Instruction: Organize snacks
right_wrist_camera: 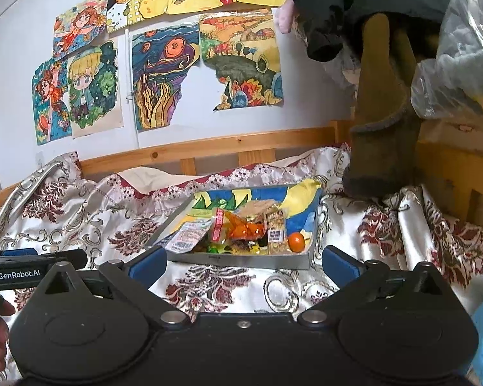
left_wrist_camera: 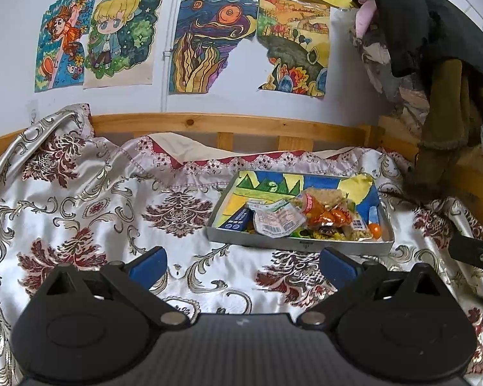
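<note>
Lying on the bed (left_wrist_camera: pixel 80 199), a shallow box (left_wrist_camera: pixel 293 243) of snacks (left_wrist_camera: pixel 293 218) is seen ahead and to the right of the left claw (left_wrist_camera: pixel 241 265), whose jaws are released and empty. From the right claw (right_wrist_camera: pixel 243 265), also spread wide with nothing held, the box (right_wrist_camera: pixel 241 261) lies straight ahead and nearer, its long axis running across the jaws. The right claw is judged better placed.
</note>
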